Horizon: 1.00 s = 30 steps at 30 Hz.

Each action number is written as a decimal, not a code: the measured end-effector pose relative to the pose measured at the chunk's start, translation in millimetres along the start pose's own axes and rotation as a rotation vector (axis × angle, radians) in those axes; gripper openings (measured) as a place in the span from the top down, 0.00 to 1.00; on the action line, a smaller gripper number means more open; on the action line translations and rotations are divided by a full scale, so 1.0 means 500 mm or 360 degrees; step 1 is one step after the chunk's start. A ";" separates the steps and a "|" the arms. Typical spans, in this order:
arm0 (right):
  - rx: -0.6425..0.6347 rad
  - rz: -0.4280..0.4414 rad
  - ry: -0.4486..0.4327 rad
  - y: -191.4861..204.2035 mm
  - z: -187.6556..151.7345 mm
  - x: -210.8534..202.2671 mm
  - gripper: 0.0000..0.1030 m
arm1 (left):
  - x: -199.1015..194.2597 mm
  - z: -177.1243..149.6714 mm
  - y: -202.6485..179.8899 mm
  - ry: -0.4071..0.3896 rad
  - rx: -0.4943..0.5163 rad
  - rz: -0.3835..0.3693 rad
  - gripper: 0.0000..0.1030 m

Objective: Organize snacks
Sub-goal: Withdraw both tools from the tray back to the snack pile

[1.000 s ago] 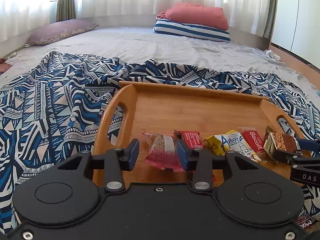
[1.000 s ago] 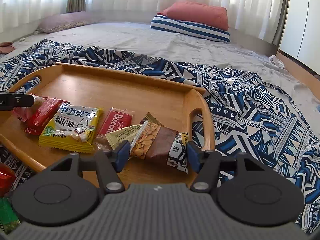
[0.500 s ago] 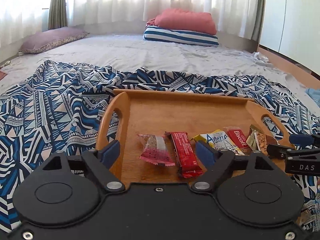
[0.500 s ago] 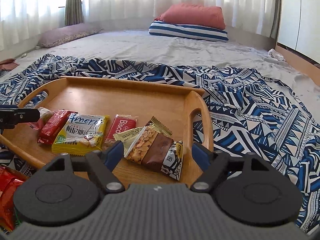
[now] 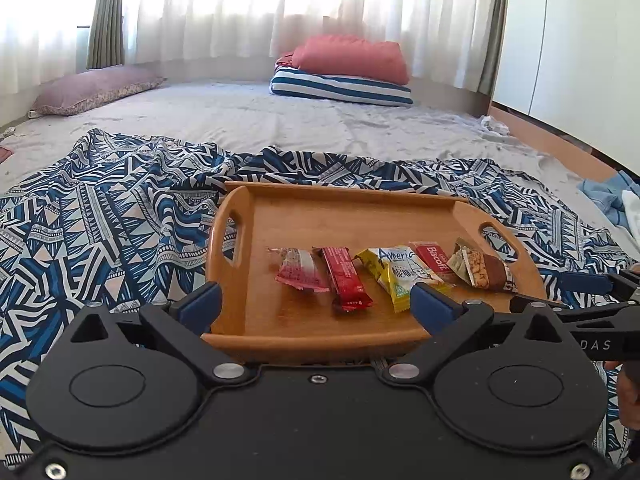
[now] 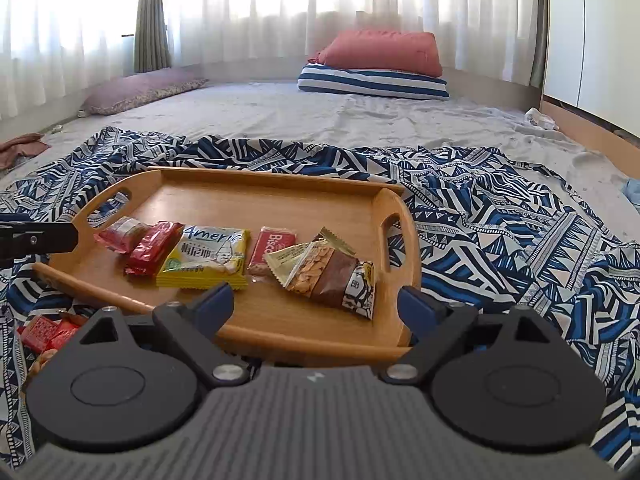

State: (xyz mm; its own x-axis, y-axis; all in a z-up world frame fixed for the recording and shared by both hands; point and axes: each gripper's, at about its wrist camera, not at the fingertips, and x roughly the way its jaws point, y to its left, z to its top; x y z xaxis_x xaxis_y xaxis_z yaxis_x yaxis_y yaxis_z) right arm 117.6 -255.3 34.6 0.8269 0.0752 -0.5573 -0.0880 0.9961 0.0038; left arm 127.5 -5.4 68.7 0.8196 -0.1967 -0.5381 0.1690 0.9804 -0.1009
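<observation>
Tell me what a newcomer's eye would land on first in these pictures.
The wooden tray on the blue patterned blanket stands out, with a row of snack packets along its near side: a yellow packet in the middle and a nut bar at the right end. Both grippers hang before it, jaws wide open and empty. More red packets lie off the tray, lower left.

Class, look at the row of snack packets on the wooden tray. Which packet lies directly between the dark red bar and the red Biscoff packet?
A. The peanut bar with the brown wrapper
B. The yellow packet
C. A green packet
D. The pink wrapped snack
B. In the right wrist view the yellow packet lies on the wooden tray with the dark red bar on its left and the red Biscoff packet on its right.
</observation>
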 end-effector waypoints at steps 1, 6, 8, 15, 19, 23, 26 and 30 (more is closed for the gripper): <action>-0.0002 0.0005 -0.0006 0.005 -0.005 -0.009 0.04 | -0.009 -0.006 0.000 0.0001 0.0001 -0.0007 0.02; -0.0024 0.0012 -0.0043 0.036 -0.027 -0.048 0.00 | -0.042 -0.030 0.002 0.0004 0.0023 -0.0013 0.02; -0.0038 0.0007 -0.0054 0.047 -0.036 -0.061 0.00 | -0.051 -0.042 0.001 0.0016 0.0030 -0.0014 0.01; -0.0052 -0.0023 -0.0071 0.077 -0.067 -0.098 0.00 | -0.075 -0.076 0.004 0.0049 0.0012 -0.0017 0.01; -0.0033 -0.0027 -0.0062 0.082 -0.084 -0.112 0.00 | -0.087 -0.093 0.006 0.0058 0.0003 -0.0010 0.01; -0.0010 -0.0036 -0.0044 0.083 -0.101 -0.118 0.00 | -0.096 -0.110 0.010 0.0072 -0.0008 0.0000 0.01; -0.0001 -0.0046 -0.0023 0.084 -0.114 -0.117 0.00 | -0.099 -0.120 0.013 0.0084 -0.0017 0.0007 0.01; 0.0031 -0.0044 0.0008 0.083 -0.132 -0.114 0.00 | -0.101 -0.137 0.018 0.0103 -0.0021 0.0025 0.01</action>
State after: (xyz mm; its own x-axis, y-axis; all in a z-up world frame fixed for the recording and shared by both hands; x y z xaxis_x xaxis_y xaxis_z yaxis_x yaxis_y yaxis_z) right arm 30.2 -221.1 11.8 0.8262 0.0473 -0.5614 -0.0542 0.9985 0.0043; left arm 50.4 14.0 37.6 0.7850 -0.1810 -0.5925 0.1492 0.9835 -0.1027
